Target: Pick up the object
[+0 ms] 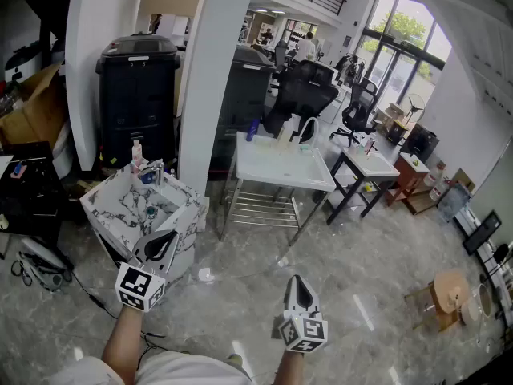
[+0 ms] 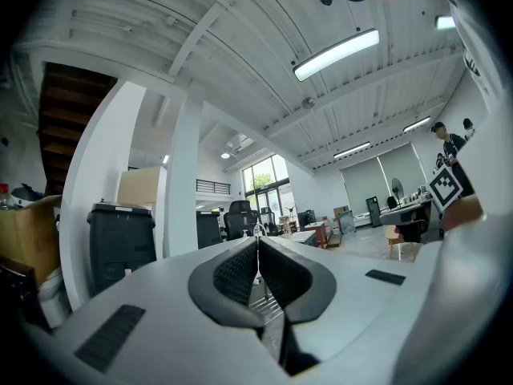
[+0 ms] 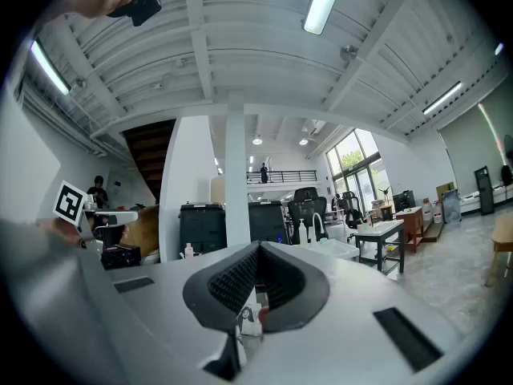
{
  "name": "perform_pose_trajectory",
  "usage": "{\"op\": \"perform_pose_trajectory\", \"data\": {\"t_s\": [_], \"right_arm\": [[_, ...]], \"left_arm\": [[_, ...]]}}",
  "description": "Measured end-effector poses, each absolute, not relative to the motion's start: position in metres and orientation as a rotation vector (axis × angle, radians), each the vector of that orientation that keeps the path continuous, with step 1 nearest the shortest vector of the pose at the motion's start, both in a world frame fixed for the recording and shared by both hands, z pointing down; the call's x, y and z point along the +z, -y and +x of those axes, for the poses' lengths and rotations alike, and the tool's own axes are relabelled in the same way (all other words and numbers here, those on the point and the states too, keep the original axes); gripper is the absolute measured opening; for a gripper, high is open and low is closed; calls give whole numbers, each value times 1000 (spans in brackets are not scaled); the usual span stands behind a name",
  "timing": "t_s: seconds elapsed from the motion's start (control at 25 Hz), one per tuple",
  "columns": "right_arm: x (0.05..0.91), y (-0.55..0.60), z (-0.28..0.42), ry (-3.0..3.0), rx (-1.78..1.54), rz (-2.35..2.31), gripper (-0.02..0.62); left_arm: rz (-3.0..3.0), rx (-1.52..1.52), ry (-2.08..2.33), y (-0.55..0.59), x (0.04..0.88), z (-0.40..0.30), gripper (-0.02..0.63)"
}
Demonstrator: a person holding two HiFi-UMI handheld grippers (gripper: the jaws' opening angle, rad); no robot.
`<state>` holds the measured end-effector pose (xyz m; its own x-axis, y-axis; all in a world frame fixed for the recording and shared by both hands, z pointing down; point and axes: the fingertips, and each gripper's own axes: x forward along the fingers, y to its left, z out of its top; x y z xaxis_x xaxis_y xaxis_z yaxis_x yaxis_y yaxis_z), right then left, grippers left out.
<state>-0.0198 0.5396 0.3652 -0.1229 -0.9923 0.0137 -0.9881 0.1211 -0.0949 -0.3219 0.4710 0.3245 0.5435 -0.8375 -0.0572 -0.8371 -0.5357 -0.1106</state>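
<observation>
Nothing is held, and which item the task means cannot be told. My left gripper [image 1: 167, 237] hangs shut over the front corner of a marble-patterned sink unit [image 1: 106, 200]; in the left gripper view its jaws [image 2: 258, 245] meet with nothing between them. A pink bottle [image 1: 137, 154] and a blue item [image 1: 148, 176] stand at the unit's back edge. My right gripper [image 1: 296, 281] is shut and empty over the grey floor, its pads [image 3: 240, 277] pressed together. Both point up and forward, level with the room.
A white sink table [image 1: 309, 177] with bottles stands ahead, past a white pillar [image 1: 210, 70]. Two black bins [image 1: 138, 95] are behind the marble unit. A small white item [image 1: 206, 275] lies on the floor. Cables [image 1: 40, 267] lie at left; desks and chairs [image 1: 357, 111] fill the right.
</observation>
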Motion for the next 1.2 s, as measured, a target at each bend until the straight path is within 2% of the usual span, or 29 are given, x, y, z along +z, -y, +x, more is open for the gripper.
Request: {"op": "perform_pose_trajectory", "data": {"t_s": [0.8, 0.92, 1.0, 1.2], "right_arm": [[354, -542, -25, -2307, -95, -2002, 6], [354, -542, -27, -2310, -94, -2000, 6], [355, -541, -28, -2317, -92, -2002, 6], [355, -542, -32, -2330, -90, -2007, 6]], "left_arm": [[-2671, -42, -1341, -474, 315, -302, 23], [-2693, -37, -1318, -473, 316, -298, 38], [-2713, -44, -1303, -473, 320, -296, 74], [-2732, -66, -1286, -472, 325, -295, 95]]}}
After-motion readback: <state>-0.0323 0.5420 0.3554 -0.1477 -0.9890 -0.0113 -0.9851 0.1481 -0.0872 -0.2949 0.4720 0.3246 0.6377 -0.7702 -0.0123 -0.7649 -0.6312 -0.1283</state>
